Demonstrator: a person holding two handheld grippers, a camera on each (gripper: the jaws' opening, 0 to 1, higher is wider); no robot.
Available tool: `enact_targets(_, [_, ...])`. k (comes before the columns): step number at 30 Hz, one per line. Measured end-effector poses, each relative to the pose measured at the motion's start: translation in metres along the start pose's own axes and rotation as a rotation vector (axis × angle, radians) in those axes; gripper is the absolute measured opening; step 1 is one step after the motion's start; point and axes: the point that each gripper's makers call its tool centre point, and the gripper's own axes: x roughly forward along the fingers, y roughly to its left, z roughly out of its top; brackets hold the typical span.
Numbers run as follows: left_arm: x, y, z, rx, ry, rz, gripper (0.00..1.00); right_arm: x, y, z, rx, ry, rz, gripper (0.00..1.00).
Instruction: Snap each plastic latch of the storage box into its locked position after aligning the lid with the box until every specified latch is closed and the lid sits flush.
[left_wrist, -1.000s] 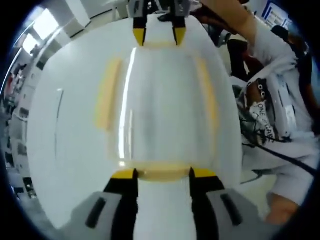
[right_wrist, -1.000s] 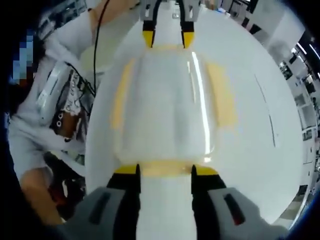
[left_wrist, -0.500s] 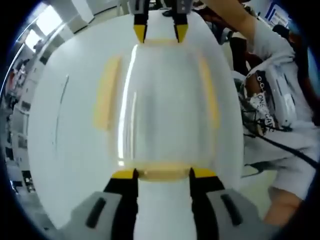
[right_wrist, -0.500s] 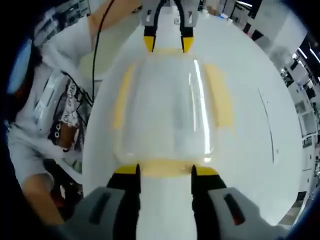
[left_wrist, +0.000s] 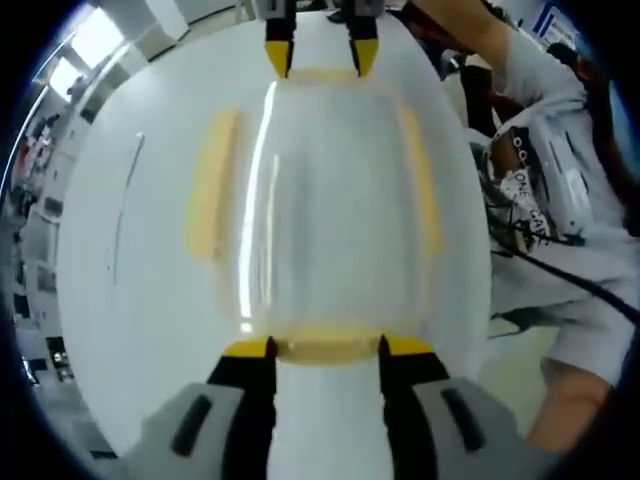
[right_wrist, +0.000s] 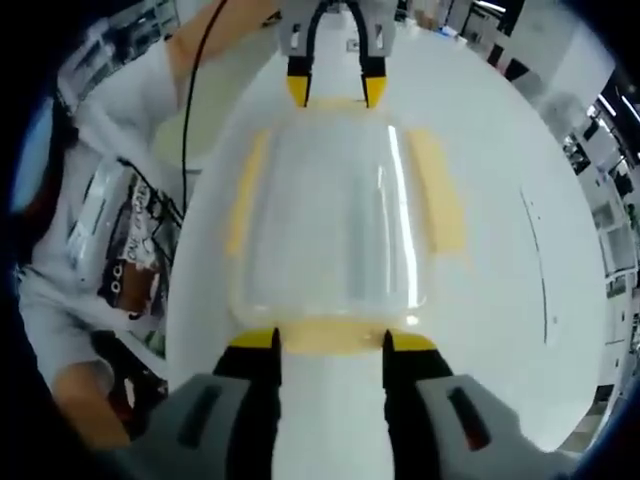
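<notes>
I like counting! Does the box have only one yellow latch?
No. The box has four yellow latches, one on each side, like the latch along one long side.

White table (left_wrist: 130, 300), person in white clothing (left_wrist: 560, 220) beside it, black cable (right_wrist: 195, 60), shelving (right_wrist: 610, 240) behind

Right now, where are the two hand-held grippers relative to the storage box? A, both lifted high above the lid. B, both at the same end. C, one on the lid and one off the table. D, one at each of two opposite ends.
D: in the left gripper view, the left hand-held gripper sits at the near end latch of the storage box, while the right hand-held gripper sits at the far end.
</notes>
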Motion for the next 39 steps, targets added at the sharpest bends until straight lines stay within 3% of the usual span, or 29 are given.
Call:
enact_targets(20, [0.003, 0.022, -0.002, 0.024, 0.042, 0.019, 0.4, 0.006, -0.01, -0.003, 0.024, 0.058, -0.012, 0.39])
enact_targets(39, [0.004, 0.024, -0.008, 0.022, 0.06, 0.01, 0.4, 0.011, -0.012, -0.001, 0.03, 0.081, -0.011, 0.4])
